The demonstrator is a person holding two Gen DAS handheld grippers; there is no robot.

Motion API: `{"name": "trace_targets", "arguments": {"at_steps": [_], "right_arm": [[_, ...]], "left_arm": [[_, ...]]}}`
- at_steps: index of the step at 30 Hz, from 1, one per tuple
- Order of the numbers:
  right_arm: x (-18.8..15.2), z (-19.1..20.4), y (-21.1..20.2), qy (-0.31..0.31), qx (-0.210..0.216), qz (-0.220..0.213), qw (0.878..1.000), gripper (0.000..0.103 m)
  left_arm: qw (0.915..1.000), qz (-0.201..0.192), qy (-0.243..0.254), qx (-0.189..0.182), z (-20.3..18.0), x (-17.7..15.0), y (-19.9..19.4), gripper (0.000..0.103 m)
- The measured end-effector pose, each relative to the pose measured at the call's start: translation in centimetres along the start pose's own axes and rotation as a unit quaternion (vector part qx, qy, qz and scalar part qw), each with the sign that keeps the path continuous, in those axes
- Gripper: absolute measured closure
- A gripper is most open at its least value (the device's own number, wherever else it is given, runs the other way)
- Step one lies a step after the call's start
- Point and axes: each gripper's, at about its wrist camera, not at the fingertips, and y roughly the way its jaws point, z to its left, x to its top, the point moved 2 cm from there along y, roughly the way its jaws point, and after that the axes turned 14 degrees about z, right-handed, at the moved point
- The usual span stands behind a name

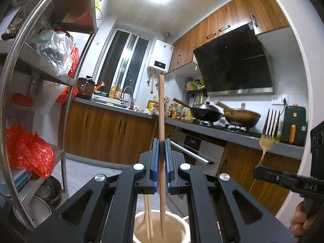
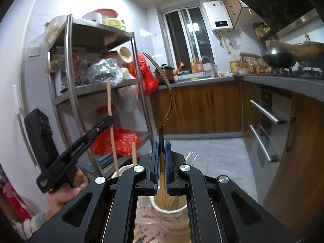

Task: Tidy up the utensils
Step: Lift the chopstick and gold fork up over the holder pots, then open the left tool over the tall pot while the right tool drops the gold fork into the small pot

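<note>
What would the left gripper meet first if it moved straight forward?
Probably nothing near: beyond the left gripper, shut on a chopstick, the floor looks free up to the far cabinets. Depth is unclear.

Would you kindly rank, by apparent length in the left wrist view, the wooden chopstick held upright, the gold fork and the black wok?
1. Wooden chopstick, longest, though nearness to the camera inflates it.
2. Gold fork.
3. Black wok looks much like the fork, and it stands farther off, so I would not rank those two.
</note>
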Motion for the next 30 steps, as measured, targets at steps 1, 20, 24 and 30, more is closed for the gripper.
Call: {"name": "trace_targets", "arguments": {"at_steps": [1,20,24,30], "right_arm": [[0.0,-0.1,0.4,0.0,-0.004,0.002,1.0,0.096],[-3.5,0.2,7.1,-0.012,-0.026,0.113,0.993,0.096],[-4.0,0.2,8.0,-0.013,-0.028,0.126,0.992,0.096],[-3.9,-0.1,7.9,-0.007,-0.026,0.125,0.992,0.096]], "left_arm": [[1.0,0.005,0.003,0.004,0.0,-0.3,0.5,0.098],[0.9911,0.117,0.022,0.06,0.6,-5.5,2.9,0.098],[0.989,0.133,0.021,0.061,0.7,-6.0,3.2,0.098],[0.9877,0.141,0.025,0.063,0.8,-6.3,3.1,0.098]]}}
